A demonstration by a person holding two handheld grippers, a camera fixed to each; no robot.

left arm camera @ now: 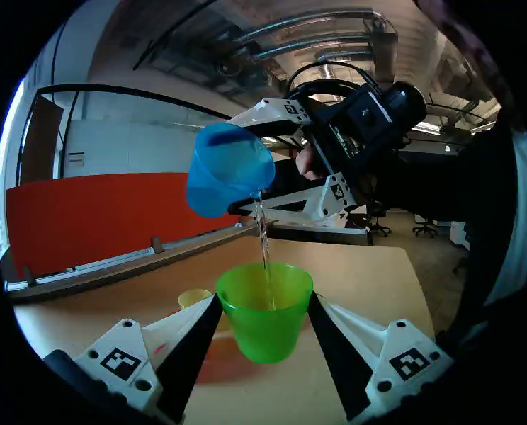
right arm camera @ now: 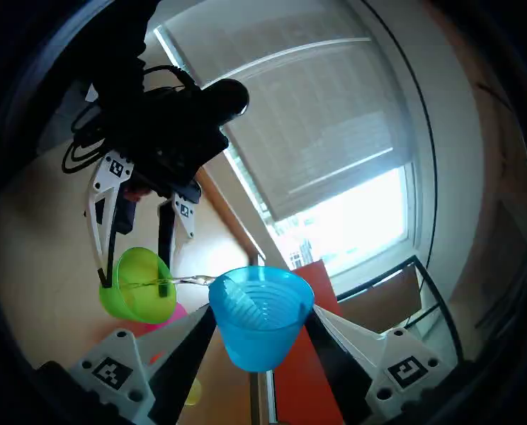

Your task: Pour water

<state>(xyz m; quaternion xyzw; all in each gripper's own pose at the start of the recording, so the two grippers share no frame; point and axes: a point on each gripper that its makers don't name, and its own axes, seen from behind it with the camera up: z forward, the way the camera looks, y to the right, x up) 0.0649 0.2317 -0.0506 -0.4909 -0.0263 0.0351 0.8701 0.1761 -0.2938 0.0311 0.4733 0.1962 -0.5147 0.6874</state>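
Table [left arm camera: 377, 283] underneath. Left gripper [left arm camera: 264, 300] clamped on green cup [left arm camera: 263, 333], upright over the table. Right gripper [right arm camera: 261, 313] clamped on blue cup [right arm camera: 258, 336], tilted above green cup. Thin water [left arm camera: 263, 241] stream falls into green cup.

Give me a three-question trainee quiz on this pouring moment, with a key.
1. True or false: the blue cup is tipped, pouring water into the green cup.
2. The left gripper holds: A green cup, B blue cup, C nothing.
3. Fill in: the right gripper is shut on the ____ cup.
Key: 1 true; 2 A; 3 blue.
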